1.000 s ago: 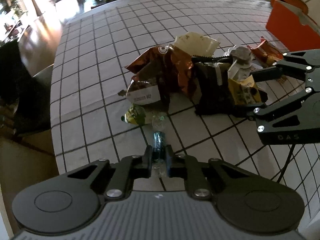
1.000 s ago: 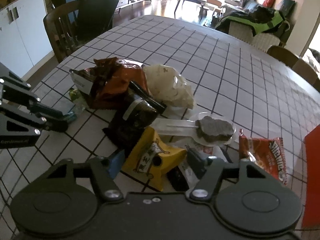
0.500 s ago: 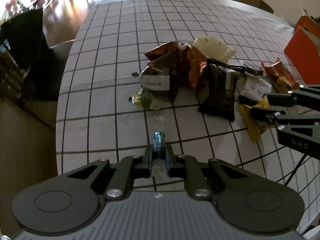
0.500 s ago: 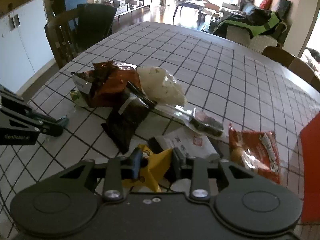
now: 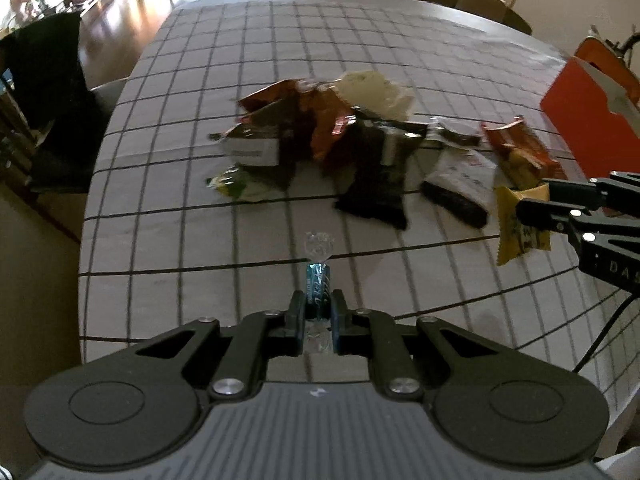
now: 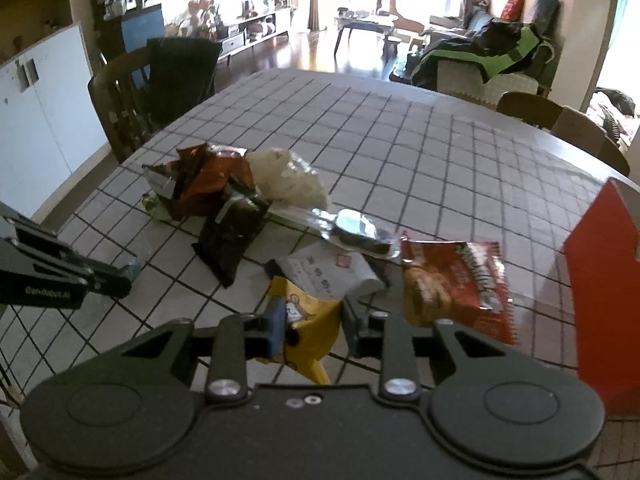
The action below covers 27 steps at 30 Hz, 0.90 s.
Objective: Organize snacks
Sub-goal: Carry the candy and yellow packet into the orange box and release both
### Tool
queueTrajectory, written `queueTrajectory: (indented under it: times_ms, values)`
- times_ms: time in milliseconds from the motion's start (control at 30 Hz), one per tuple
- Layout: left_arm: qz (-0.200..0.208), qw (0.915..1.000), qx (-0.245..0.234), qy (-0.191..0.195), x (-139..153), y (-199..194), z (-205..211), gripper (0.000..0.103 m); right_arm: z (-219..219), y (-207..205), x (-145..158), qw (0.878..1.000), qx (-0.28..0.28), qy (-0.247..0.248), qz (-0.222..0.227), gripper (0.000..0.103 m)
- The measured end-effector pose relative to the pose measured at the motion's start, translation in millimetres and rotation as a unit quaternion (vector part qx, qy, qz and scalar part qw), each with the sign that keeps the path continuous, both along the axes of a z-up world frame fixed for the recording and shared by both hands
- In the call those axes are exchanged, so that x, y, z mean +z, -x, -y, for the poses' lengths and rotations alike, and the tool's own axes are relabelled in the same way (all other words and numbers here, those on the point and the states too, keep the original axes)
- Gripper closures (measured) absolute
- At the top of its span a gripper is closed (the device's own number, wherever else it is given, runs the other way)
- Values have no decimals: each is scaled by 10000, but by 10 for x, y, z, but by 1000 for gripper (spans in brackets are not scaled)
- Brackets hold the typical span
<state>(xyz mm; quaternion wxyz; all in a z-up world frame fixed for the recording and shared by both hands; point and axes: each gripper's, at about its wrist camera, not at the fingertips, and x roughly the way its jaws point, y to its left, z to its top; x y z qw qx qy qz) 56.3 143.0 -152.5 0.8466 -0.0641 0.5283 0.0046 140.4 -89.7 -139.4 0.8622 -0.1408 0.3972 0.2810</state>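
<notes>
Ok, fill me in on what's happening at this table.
A person is sorting snacks with a handheld gripper in each hand. The left gripper is shut on a small teal-wrapped candy, held above the checked tablecloth. The right gripper grips a yellow snack packet, lifted at the near edge of the pile. The other packets, including a red chip bag and a black packet, lie heaped on the table. An orange box stands to the right.

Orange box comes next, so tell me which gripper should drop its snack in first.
Probably right: the right gripper, holding the yellow packet, sits nearest the orange box; the left gripper with its teal candy is farther off.
</notes>
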Motion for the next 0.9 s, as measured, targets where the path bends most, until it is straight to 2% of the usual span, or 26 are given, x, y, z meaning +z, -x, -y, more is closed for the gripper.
queueTrajectory:
  times_ms: [467, 900]
  values:
    - [357, 9985, -396, 83, 454, -112, 587, 91, 703, 19, 490, 9970, -446, -451, 439, 75]
    - [704, 9930, -943, 35, 935, -570, 1539, 91, 1598, -262, 980, 9899, -933, -618, 871, 75]
